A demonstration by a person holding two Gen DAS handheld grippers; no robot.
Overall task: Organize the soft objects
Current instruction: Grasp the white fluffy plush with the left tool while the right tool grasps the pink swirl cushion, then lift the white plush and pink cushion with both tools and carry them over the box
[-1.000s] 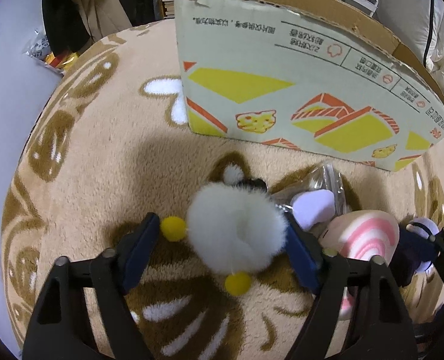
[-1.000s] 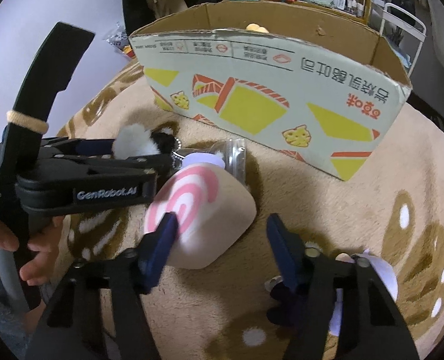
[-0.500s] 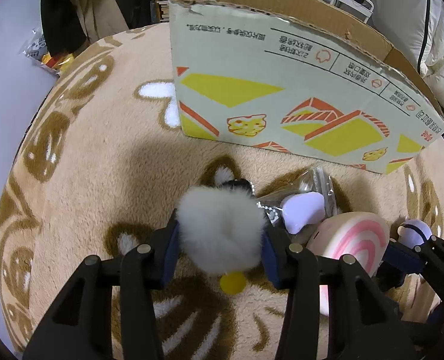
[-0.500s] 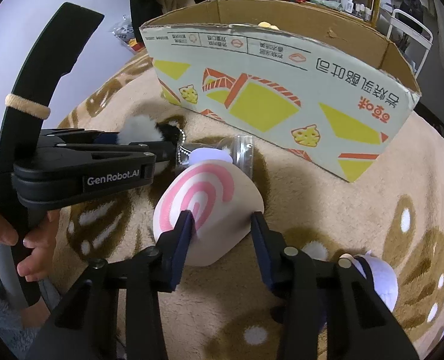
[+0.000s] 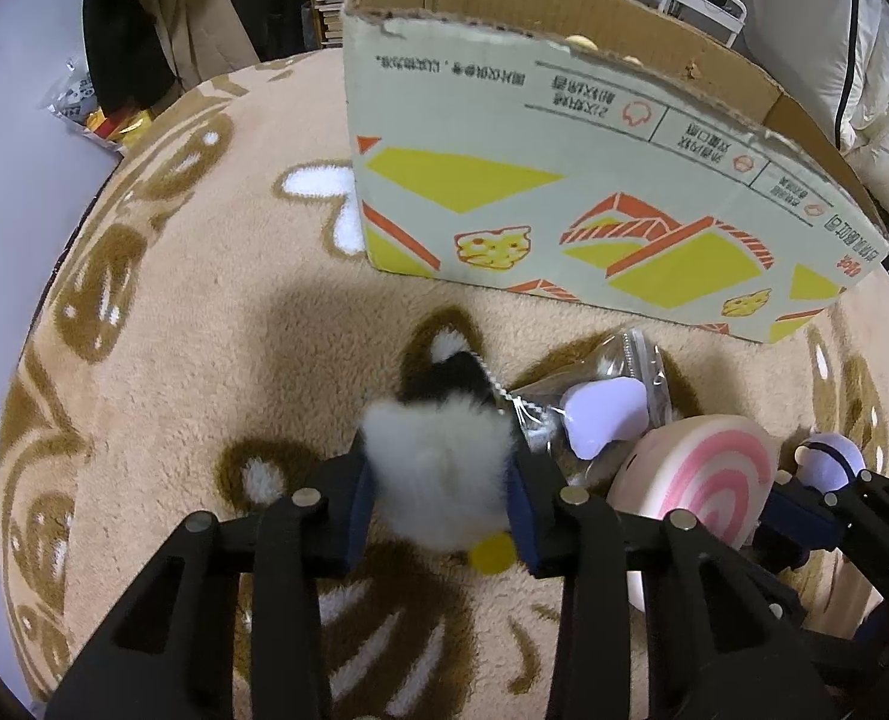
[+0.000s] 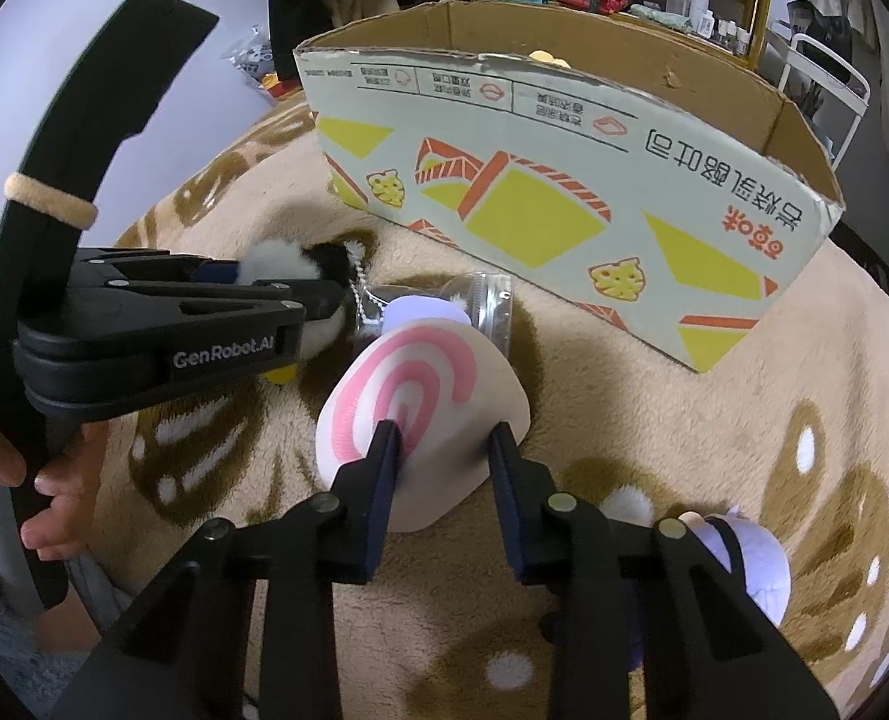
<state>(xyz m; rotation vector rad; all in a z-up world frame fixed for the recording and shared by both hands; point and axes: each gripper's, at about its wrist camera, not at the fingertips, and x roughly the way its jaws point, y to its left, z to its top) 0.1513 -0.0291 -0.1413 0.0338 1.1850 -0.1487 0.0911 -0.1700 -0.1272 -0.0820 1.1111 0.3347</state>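
Note:
My left gripper (image 5: 438,498) is shut on a white fluffy toy (image 5: 438,474) with yellow feet and a black part; the toy also shows in the right wrist view (image 6: 276,261). My right gripper (image 6: 444,462) is shut on a pink-swirl roll cushion (image 6: 420,396), which shows at the right of the left wrist view (image 5: 702,474). An open cardboard box (image 5: 594,192) with yellow and orange print stands just behind both on the rug; it also shows in the right wrist view (image 6: 564,180). A lilac soft piece in a clear bag (image 5: 606,414) lies between the toy and the cushion.
A beige and brown patterned rug (image 5: 192,360) covers the floor. A lilac and white plush (image 6: 756,564) lies at the right near my right gripper. Shelves, hanging clothes and a white rack stand behind the box. A grey wall runs along the left.
Both grippers closed: the left on the white fluffy toy, the right on the pink-swirl cushion. Both have come a little closer to the box.

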